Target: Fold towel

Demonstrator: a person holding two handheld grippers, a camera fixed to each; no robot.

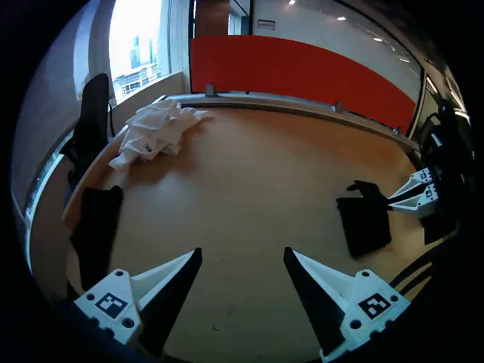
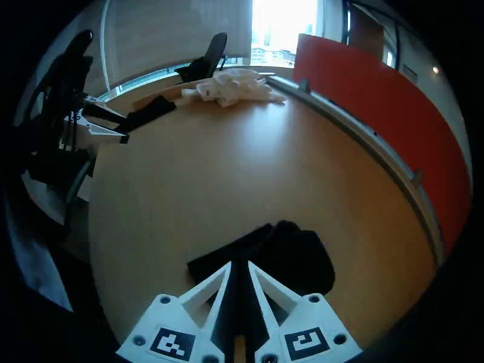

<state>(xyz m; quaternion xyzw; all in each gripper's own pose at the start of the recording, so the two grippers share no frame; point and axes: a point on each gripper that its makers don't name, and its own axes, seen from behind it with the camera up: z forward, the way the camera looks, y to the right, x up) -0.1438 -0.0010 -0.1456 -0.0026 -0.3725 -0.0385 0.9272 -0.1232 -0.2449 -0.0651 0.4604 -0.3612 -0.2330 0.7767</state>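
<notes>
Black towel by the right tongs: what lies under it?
The black towel lies on the wooden table, with bare wood all around it. Whatever is beneath is hidden by the cloth. The right tongs, shut on it, cover part of its near edge.

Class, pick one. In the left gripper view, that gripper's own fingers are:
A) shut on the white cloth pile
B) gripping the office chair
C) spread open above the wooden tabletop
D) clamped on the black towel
C: the left gripper has its fingers wide apart with bare wooden table between them. The white cloth pile lies at the far end, and the black towel lies off to one side.
</notes>
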